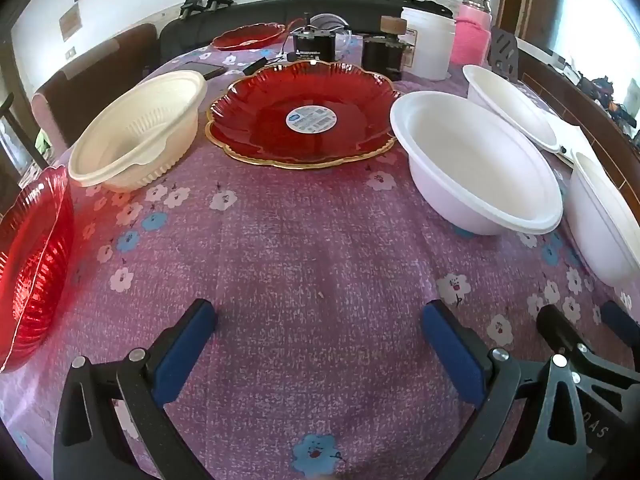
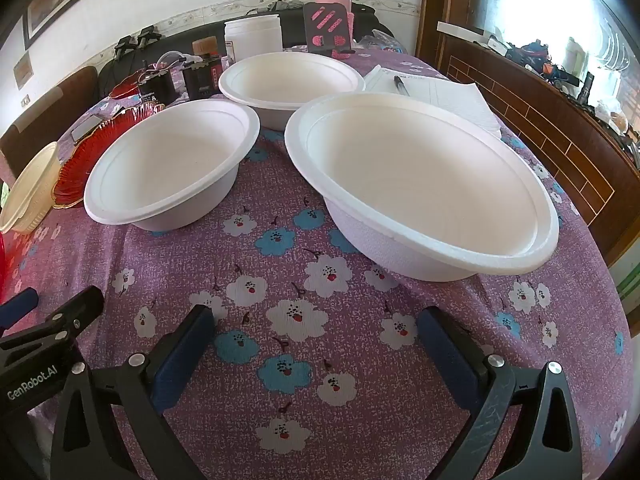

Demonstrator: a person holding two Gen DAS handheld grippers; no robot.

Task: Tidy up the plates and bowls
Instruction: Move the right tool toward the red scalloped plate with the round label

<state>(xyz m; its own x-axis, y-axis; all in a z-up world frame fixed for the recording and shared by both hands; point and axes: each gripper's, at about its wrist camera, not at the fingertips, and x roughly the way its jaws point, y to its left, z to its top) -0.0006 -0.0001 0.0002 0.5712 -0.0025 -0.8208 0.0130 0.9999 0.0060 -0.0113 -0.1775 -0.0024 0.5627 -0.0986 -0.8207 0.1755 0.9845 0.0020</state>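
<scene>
Three white foam bowls — one nearest the right gripper (image 2: pixel 316 344), one (image 2: pixel 172 164) to its left and one (image 2: pixel 292 80) behind — look light, soft-walled and easily dented, best pinched at the broad flat rim, while the red gold-edged plate (image 1: pixel 302 114) left of them looks like rigid, slippery plastic best taken at its scalloped lip. On the floral-clothed desk (image 1: pixel 304 248) the count runs to three white bowls, one ribbed cream bowl (image 1: pixel 140 136), and three red plates, one (image 1: pixel 34 256) beside the left gripper (image 1: pixel 318 340) and one (image 1: pixel 248 36) far behind. Both grippers hover low over the desk, fingers (image 2: pixel 184 356) spread wide and holding nothing.
</scene>
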